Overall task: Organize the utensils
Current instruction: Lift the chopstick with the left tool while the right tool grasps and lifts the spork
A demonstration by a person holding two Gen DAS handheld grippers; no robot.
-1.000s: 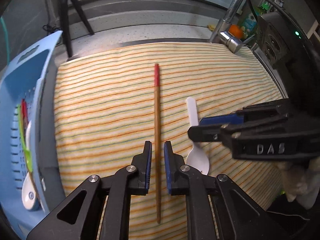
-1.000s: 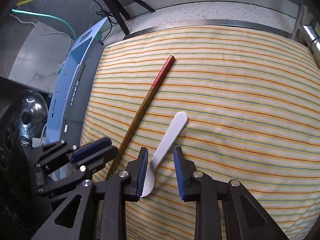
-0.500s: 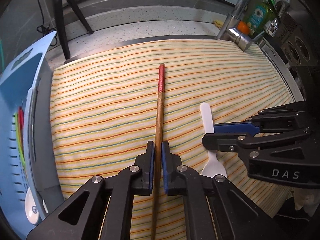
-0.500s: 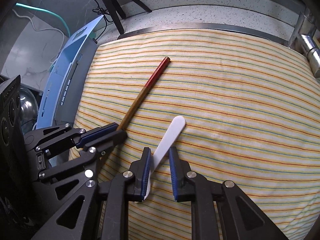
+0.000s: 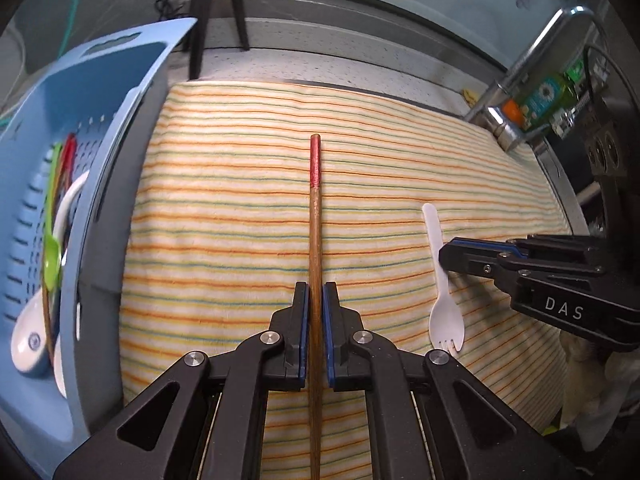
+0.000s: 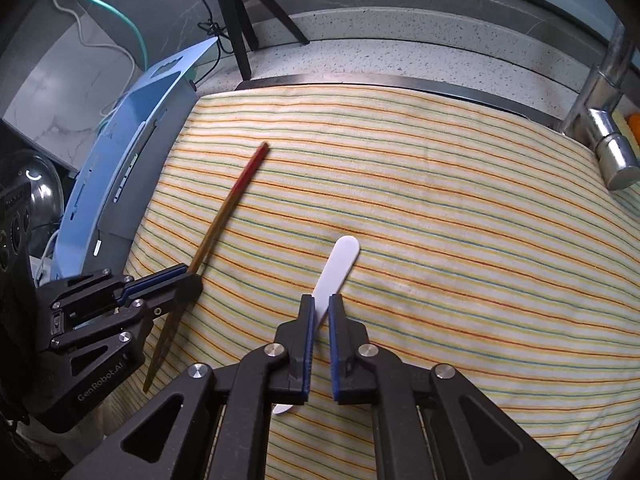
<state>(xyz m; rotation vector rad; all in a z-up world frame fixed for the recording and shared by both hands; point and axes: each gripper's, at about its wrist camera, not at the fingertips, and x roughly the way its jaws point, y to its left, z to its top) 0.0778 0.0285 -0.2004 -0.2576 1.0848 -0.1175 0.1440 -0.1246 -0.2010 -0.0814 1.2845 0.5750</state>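
- Chopstick (image 5: 315, 248), wooden with a red end, lay lengthwise on the striped cloth (image 5: 224, 208) over the desk, shaft pinched between the left tongs (image 5: 315, 300) near its middle.
- White plastic spork (image 5: 442, 280) lay just to the right of it on the same cloth, handle pointing away, tines toward the camera.
- Right tongs (image 6: 319, 312) clamped on the spork's handle (image 6: 336, 268), having just been closing onto it; bowl end mostly hidden beneath the fingers in the right wrist view.
- Left tongs likewise drawn together on the chopstick, blue pads (image 5: 304, 320) pressed against the wood on both sides.
- Step in hand, by judgement: both grasps just made, nothing lifted off the cloth yet.
- Blue slotted basket (image 5: 132, 92) stood at the left edge of the cloth, already holding a green spoon (image 5: 52, 264), a white spoon (image 5: 28, 344) and something red.
- Next move probably called for a straight lift of both pieces, then a carry leftward over the basket rim; long chopstick likely to swing or slip if the pinch were loose.
- Both tools angled steeply downward at the cloth, side by side, the right one's fingers crossing in from the right edge of the left wrist view.
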